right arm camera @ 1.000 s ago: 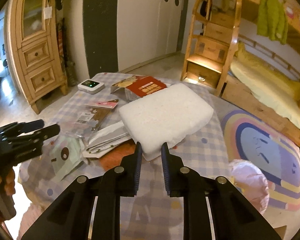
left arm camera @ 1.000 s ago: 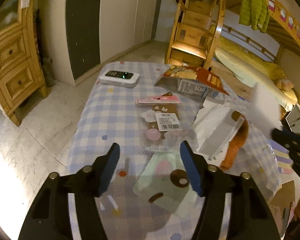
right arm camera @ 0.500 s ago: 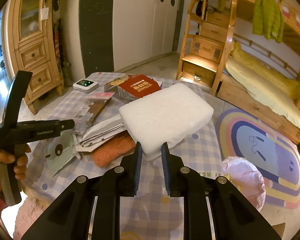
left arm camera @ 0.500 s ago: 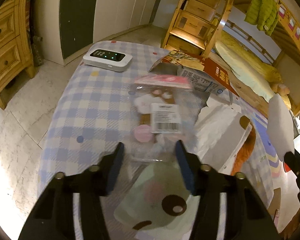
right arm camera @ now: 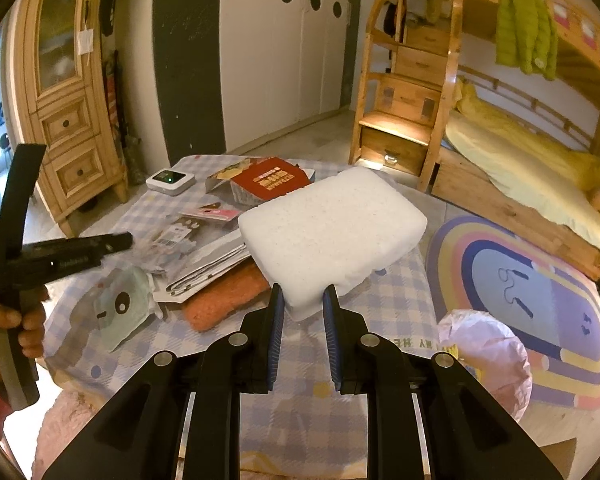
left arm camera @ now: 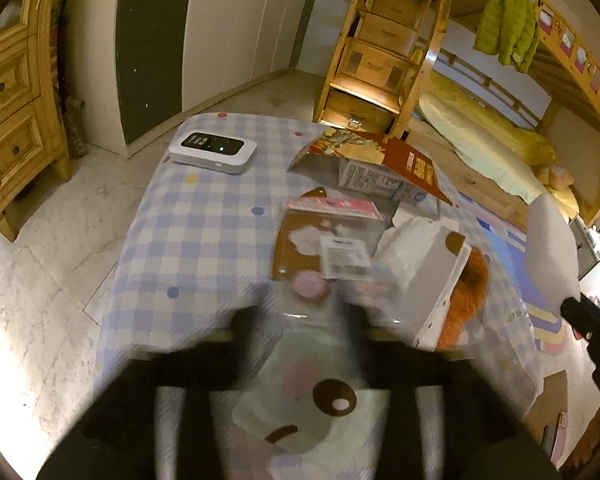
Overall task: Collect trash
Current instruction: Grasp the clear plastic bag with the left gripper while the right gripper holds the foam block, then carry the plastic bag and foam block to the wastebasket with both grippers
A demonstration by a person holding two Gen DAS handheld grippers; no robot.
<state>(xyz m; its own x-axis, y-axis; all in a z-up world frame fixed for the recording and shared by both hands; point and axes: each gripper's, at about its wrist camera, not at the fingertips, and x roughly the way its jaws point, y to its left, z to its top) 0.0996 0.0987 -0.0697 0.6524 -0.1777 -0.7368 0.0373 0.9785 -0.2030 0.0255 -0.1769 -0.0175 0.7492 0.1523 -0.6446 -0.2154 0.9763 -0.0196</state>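
Trash lies strewn on a table with a blue checked cloth (left arm camera: 204,216). My left gripper (left arm camera: 304,320) is motion-blurred and hovers low over the cloth, its jaws opening with nothing pressed between the pads. A mint-green wrapper with brown spots (left arm camera: 312,400) lies on the cloth between and below its fingers. A clear packet with a barcode label (left arm camera: 328,256) lies just beyond them. My right gripper (right arm camera: 303,312) is shut on the near edge of a white foam block (right arm camera: 332,236), which it holds up over the table's right side. In the right wrist view a hand holds the left gripper (right arm camera: 120,240) at the left.
A white device with a green light (left arm camera: 212,152) sits at the far left corner, an opened red box (left arm camera: 380,164) at the back. A white paper bag (left arm camera: 424,256) lies on an orange fuzzy cloth (right arm camera: 224,296). A pink bag (right arm camera: 488,352) stands on the floor at the right, near the bunk bed.
The left gripper crept forward over the green wrapper; its jaws narrowed, then widened again, and it is now blurred. The right gripper still holds the foam block in place.
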